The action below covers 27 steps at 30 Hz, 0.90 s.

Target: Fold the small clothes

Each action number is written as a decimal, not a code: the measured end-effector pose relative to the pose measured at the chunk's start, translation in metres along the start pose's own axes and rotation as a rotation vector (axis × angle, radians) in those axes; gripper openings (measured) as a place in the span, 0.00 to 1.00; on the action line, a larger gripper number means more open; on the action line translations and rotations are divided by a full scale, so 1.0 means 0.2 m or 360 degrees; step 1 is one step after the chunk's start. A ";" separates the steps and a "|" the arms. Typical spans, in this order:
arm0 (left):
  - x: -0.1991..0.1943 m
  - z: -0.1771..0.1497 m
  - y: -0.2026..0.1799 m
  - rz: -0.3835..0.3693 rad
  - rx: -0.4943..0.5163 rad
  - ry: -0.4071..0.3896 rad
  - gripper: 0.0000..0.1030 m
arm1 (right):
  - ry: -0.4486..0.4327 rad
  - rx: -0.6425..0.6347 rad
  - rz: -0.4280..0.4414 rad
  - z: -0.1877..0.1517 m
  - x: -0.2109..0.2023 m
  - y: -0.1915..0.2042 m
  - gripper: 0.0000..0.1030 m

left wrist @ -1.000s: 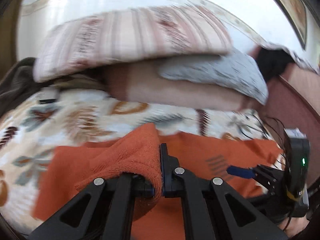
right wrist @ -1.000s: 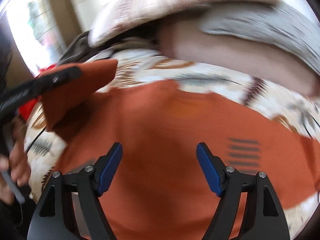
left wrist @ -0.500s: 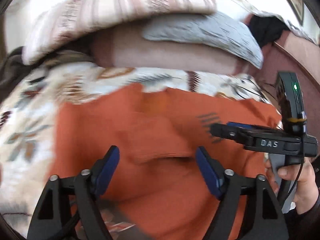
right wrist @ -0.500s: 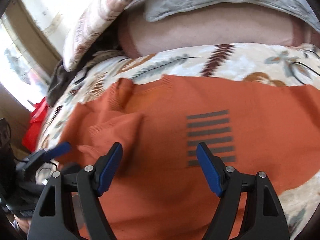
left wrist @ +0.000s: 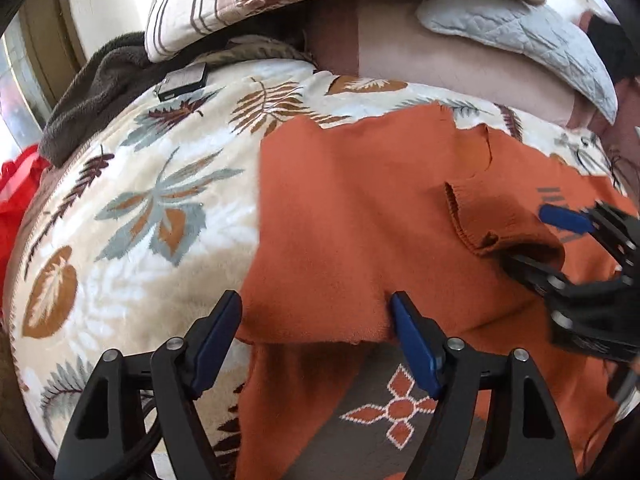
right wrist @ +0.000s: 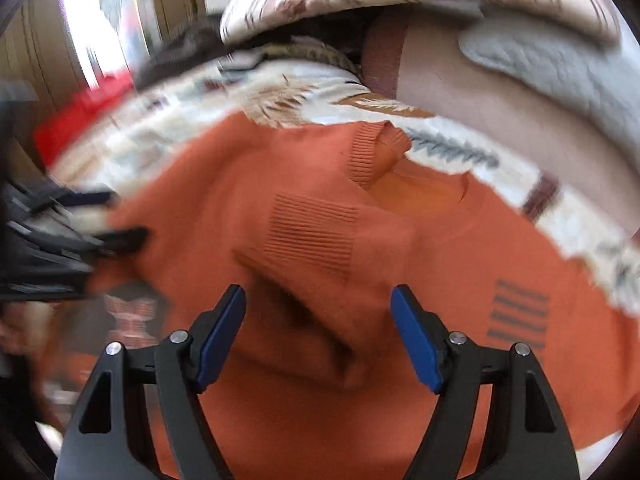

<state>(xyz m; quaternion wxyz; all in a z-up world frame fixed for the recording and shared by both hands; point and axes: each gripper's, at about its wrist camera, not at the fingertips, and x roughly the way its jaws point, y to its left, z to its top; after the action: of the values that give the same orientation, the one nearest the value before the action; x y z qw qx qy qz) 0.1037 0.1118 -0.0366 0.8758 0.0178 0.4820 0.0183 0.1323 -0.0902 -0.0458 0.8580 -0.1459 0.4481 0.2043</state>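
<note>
An orange sweater (left wrist: 360,216) is lying spread over the bed's leaf-print blanket (left wrist: 132,208), a small dark device (left wrist: 182,82) sitting nearby.

Right wrist view motion-blurred; left hand-held gripper (right wrist: 80,216) smeared at left edge; sweater (left wrist: 360,208) hem cut off below.

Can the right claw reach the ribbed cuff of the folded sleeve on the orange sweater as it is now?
Probably yes. The right claw is open and empty, and the ribbed cuff lies just ahead of its fingers on top of the orange sweater, with nothing covering it.
</note>
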 end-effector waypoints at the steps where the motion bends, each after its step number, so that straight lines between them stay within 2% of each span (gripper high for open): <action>1: -0.02 -0.01 0.00 0.0002 0.0027 -0.0016 0.74 | 0.0016 -0.0052 -0.0067 0.00 0.04 0.02 0.45; 3: -0.06 -0.01 0.01 -0.0003 0.0059 -0.0039 0.74 | 0.0048 -0.0045 -0.0115 -0.01 0.10 -0.02 0.06; 5: -0.09 -0.01 0.03 0.0000 0.0084 -0.0060 0.74 | -0.0004 0.0133 -0.0097 -0.01 0.05 -0.17 0.06; 9: -0.07 -0.03 0.06 -0.0023 0.0070 -0.0045 0.74 | -0.0173 0.0395 -0.0235 -0.02 -0.16 -0.48 0.06; 12: -0.06 -0.01 0.09 -0.0092 -0.0002 -0.0054 0.74 | -0.0124 0.0561 -0.0323 -0.09 -0.22 -0.67 0.05; 15: -0.03 0.05 0.13 -0.0238 -0.0152 -0.0064 0.75 | 0.0024 0.0730 -0.0151 -0.23 -0.15 -0.81 0.06; 16: 0.00 0.09 0.13 -0.0268 -0.0201 -0.0059 0.75 | 0.0063 0.0762 -0.0093 -0.26 -0.12 -0.82 0.06; 18: 0.06 0.14 0.12 -0.0244 -0.0211 -0.0039 0.75 | 0.0111 0.0793 -0.0006 -0.30 -0.06 -0.83 0.06; 21: 0.18 0.23 0.08 -0.0155 -0.0178 0.0018 0.75 | 0.0100 0.0827 0.0028 -0.31 -0.06 -0.82 0.09; 23: 0.27 0.27 0.08 -0.0087 -0.0181 0.0048 0.75 | 0.0094 0.0834 0.0038 -0.31 -0.07 -0.81 0.14; 24: 0.30 0.29 0.08 -0.0078 -0.0182 0.0061 0.75 | 0.0095 0.0842 0.0036 -0.32 -0.07 -0.81 0.23; 25: 0.34 0.30 0.08 -0.0077 -0.0189 0.0081 0.75 | 0.0094 0.0854 0.0029 -0.33 -0.08 -0.81 0.36; 26: 0.39 0.31 0.08 -0.0087 -0.0197 0.0109 0.73 | 0.0080 0.0878 0.0024 -0.34 -0.09 -0.82 0.43; 27: 0.42 0.31 0.08 -0.0106 -0.0200 0.0121 0.56 | 0.0061 0.0903 0.0026 -0.34 -0.10 -0.82 0.50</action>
<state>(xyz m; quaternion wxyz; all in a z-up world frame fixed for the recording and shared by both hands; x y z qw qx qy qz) 0.2009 0.1303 -0.0724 0.8564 -0.0539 0.5132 0.0201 0.1527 -0.2671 -0.0560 0.8543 0.1000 0.5046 0.0748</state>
